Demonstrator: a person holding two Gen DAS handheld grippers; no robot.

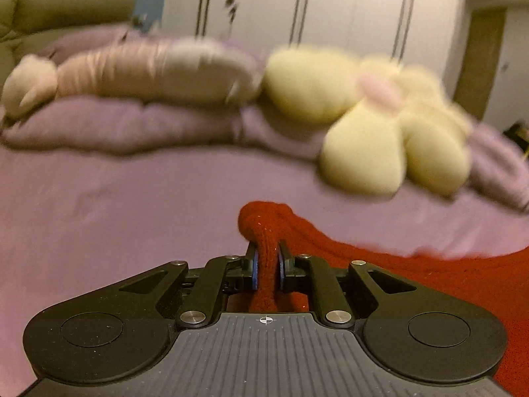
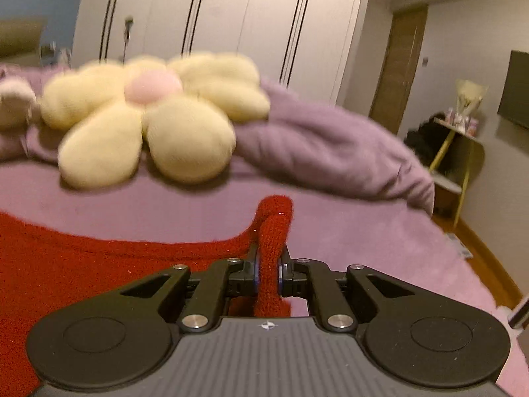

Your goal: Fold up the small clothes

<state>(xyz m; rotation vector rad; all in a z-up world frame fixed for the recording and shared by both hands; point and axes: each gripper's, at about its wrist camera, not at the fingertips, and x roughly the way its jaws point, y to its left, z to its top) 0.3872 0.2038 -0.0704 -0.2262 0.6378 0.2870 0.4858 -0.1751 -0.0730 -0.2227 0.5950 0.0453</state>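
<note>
Currently the left gripper [image 1: 267, 258] and right gripper [image 2: 268, 259] each clamp a corner of the red knit garment [image 2: 99, 258], which spans between them across each frame's lower part.

**Room behind your workspace**

You're facing a bed with a purple sheet [image 2: 99, 195] and a bunched purple duvet [image 2: 330, 145]. A cream flower cushion [image 2: 148, 112] lies on it. White wardrobe doors [image 2: 231, 16] fill the back wall. To your right: wooden door [image 2: 400, 66], dark wall screen [image 2: 515, 89], yellow-legged side table [image 2: 459, 152], wood floor [image 2: 479, 251]. Warm, dim light.
</note>
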